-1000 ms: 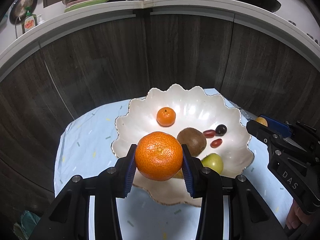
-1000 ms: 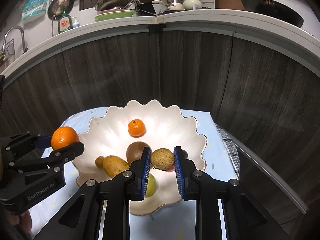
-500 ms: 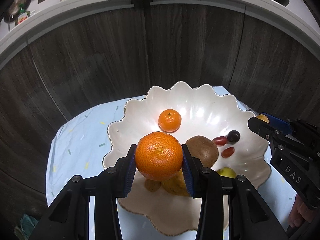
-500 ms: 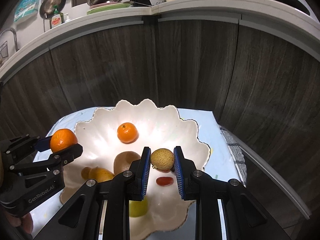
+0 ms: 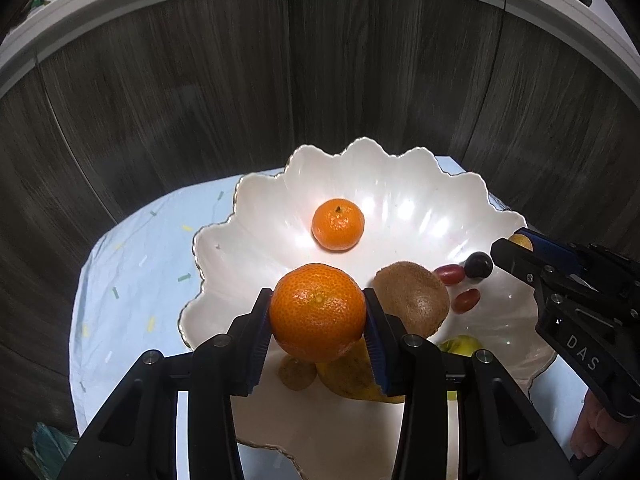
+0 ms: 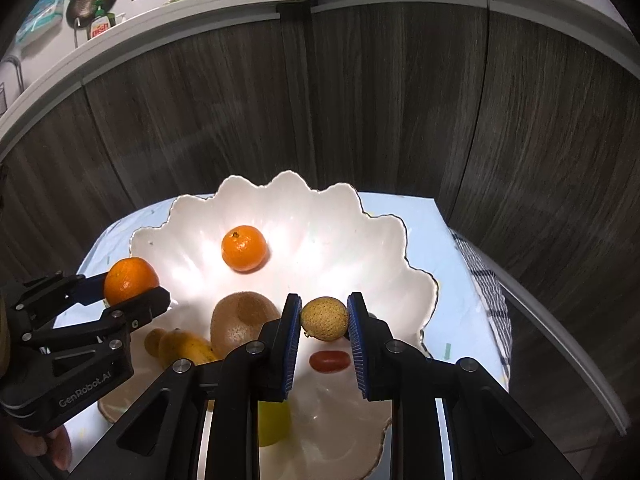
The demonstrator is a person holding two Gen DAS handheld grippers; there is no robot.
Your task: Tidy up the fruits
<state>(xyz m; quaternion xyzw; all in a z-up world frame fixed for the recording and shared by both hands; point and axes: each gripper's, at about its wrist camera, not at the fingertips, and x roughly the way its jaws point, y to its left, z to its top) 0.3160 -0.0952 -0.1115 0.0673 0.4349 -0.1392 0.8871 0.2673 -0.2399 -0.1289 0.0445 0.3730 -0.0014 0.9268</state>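
Mandarin [image 5: 318, 312] clamped across its middle in my left claw [image 5: 318, 322], above the bowl [image 5: 256, 200]. My right claw [image 6: 324, 320] pinches a small rough longan [image 6: 324, 318]. Both seem light, round, bruisable; grip gently at the widest part.

dark wood cabinets [image 6: 360, 100] — white countertop [image 6: 200, 4]

The scalloped bowl [image 5: 256, 208] looks like glossy glazed ceramic, its rim edged in thin gilt. The mandarin [image 5: 318, 312] has pitted, faintly shiny peel; the kiwi [image 5: 416, 304] is matt and fuzzy. The cloth [image 5: 132, 264] over the surface is matt. The cabinet fronts [image 6: 400, 100] show dark woodgrain.
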